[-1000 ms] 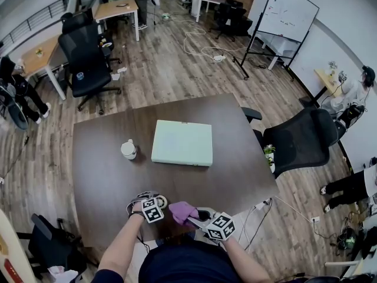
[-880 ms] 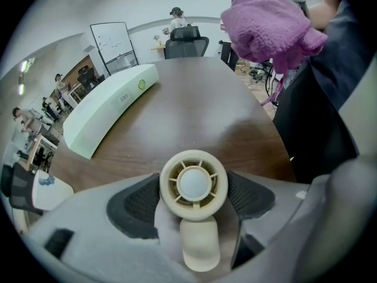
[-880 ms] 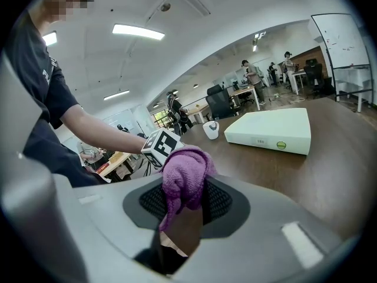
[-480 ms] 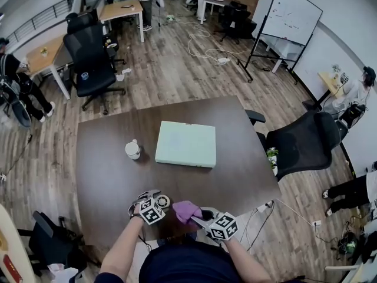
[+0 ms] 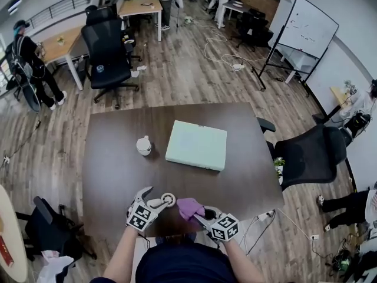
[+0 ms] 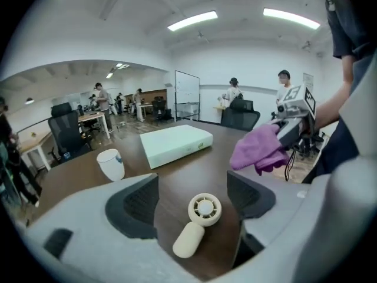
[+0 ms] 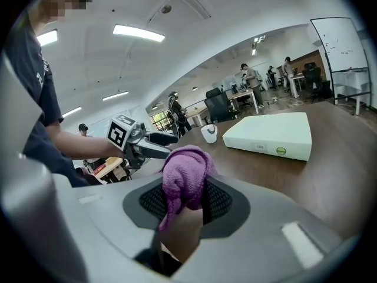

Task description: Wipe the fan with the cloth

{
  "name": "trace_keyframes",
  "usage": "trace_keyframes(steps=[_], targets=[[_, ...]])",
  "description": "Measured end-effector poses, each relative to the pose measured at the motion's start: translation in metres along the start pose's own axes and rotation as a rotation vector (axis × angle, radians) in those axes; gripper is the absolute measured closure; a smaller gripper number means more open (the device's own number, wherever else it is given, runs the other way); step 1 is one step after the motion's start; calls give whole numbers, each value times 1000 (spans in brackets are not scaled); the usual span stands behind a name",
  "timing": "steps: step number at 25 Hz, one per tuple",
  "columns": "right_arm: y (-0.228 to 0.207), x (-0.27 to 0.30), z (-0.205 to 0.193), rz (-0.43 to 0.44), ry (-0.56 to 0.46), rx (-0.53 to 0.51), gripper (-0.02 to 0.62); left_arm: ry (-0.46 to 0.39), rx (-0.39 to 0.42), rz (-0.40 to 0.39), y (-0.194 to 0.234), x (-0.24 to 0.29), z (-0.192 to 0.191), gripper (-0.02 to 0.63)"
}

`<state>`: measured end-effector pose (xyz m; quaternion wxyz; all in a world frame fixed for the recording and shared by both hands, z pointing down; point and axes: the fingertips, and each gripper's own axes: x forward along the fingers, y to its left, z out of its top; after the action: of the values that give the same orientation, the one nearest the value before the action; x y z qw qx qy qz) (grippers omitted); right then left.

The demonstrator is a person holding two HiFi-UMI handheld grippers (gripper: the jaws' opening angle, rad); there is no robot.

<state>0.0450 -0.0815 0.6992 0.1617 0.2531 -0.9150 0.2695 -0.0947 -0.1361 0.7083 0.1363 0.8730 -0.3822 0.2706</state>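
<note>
A small cream hand fan (image 6: pixel 200 217) lies flat on the dark table (image 5: pixel 118 170) near its front edge, round head away from me. My left gripper (image 6: pixel 191 200) is open, one jaw on each side of the fan, not gripping it. In the head view the fan (image 5: pixel 168 200) shows just past the left gripper (image 5: pixel 154 198). To its right, my right gripper (image 5: pixel 200 215) is shut on a bunched purple cloth (image 5: pixel 188 206) held a little above the table. The right gripper view shows the cloth (image 7: pixel 185 178) bulging out of the shut right gripper (image 7: pixel 185 202).
A pale green flat box (image 5: pixel 196 145) lies mid-table with a white mug (image 5: pixel 144 145) to its left. A black office chair (image 5: pixel 309 155) stands off the table's right side. More chairs, desks and people are farther back in the room.
The head camera has tilted, so the table sits farther right in view. My left gripper has turned and now shows its jaws spread around the fan. The cloth stays in the right gripper.
</note>
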Motion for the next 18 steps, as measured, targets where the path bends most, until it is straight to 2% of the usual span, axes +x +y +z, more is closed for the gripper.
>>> trace_keyframes(steps=[4,11,18], targets=[[2,4,5,-6,-18,1,469,-90,-101,64,7,-32,5,242],[1,5,19,-42,-64,-20,469,-248,-207,241,20,-83,17,265],[-5,3,33,-74,-113,-29,469,-300,-242,350,18,-113,3,283]])
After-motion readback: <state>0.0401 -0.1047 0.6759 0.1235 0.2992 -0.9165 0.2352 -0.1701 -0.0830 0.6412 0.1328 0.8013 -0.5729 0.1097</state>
